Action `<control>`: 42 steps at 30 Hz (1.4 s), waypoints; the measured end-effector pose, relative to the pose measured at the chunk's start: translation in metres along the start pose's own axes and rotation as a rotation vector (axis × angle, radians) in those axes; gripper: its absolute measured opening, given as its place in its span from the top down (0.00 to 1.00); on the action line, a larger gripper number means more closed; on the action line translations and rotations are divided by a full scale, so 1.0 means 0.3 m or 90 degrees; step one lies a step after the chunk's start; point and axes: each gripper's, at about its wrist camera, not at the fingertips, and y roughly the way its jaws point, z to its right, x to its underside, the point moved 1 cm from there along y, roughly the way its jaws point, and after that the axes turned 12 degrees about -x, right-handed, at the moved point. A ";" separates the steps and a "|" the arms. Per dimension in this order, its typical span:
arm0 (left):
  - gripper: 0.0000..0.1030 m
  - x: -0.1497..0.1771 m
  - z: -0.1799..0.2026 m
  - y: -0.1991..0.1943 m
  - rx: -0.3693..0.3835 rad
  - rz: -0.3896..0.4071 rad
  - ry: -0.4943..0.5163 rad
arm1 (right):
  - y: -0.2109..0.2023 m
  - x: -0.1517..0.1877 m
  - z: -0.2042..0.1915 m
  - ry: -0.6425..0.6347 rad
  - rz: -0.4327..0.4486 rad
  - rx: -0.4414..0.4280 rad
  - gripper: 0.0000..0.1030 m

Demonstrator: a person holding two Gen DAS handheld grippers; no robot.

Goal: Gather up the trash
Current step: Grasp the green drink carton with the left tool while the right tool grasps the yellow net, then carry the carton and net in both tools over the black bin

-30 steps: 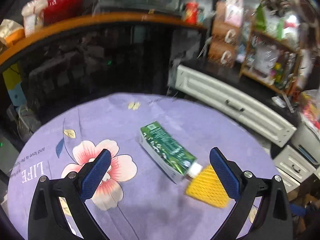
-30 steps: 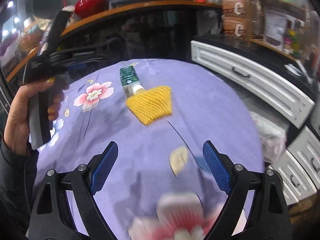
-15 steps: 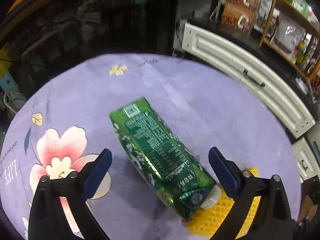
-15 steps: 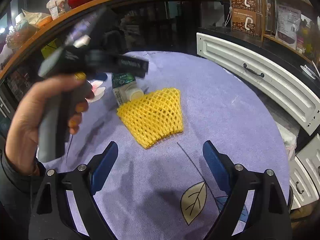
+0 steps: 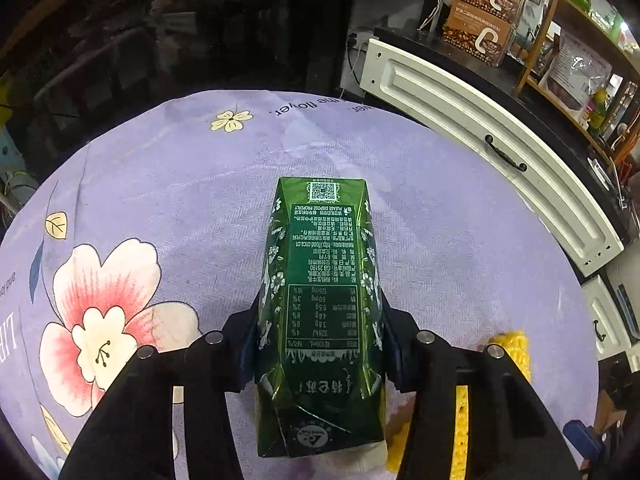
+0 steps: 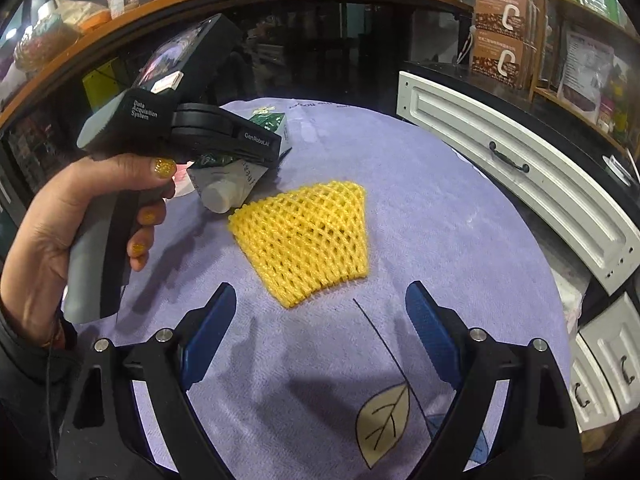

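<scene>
The right gripper (image 6: pixel 318 334) hangs wide open and empty over the purple cloth (image 6: pixel 440 220), just short of the yellow foam net (image 6: pixel 308 236). Beyond the net's far left corner, the left gripper (image 5: pixel 320 344), its jaws just closing, clamps the green carton (image 5: pixel 322 280), which lies on the cloth.

Carton (image 5: pixel 322 300): glossy green coated paper, creased
Net sleeve (image 6: pixel 308 236): yellow foam mesh, matt
Tablecloth (image 5: pixel 180 200): lilac woven cloth, matt
Drawer front (image 6: pixel 516 156): white, smooth, satin
</scene>
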 end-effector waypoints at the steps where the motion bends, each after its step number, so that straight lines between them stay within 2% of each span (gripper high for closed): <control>1: 0.53 0.000 0.001 -0.002 -0.003 0.000 0.005 | 0.008 -0.005 -0.002 -0.003 -0.002 -0.001 0.17; 9: 0.53 -0.005 -0.001 -0.001 0.002 -0.002 0.015 | 0.088 -0.053 -0.017 -0.028 -0.028 0.003 0.17; 15: 0.53 -0.015 -0.019 -0.017 0.014 0.007 0.007 | 0.170 -0.077 -0.042 -0.065 -0.056 0.029 0.19; 17: 0.53 -0.016 -0.020 -0.020 0.015 0.008 0.007 | 0.191 -0.081 -0.036 -0.060 -0.063 0.036 0.26; 19: 0.53 -0.016 -0.020 -0.018 0.018 0.009 0.007 | 0.201 -0.080 -0.027 -0.049 -0.066 0.033 0.41; 20: 0.53 -0.014 -0.020 -0.016 0.018 0.009 0.008 | 0.200 -0.079 -0.027 -0.048 -0.064 0.034 0.44; 22: 0.53 -0.013 -0.019 -0.017 0.021 0.011 0.009 | 0.193 -0.079 -0.027 -0.046 -0.058 0.038 0.62; 25: 0.53 -0.014 -0.013 -0.026 0.022 0.021 0.010 | 0.175 -0.078 -0.010 -0.032 -0.051 0.034 0.79; 32: 0.53 -0.010 0.019 -0.037 0.022 0.037 0.023 | 0.082 -0.058 0.034 0.017 -0.017 0.014 0.81; 36: 0.53 0.004 0.077 -0.072 0.029 0.056 0.058 | -0.010 -0.018 0.051 0.035 -0.006 0.015 0.81; 42: 0.53 0.060 0.207 -0.173 0.071 0.091 0.125 | -0.196 0.091 0.078 0.048 0.011 0.028 0.81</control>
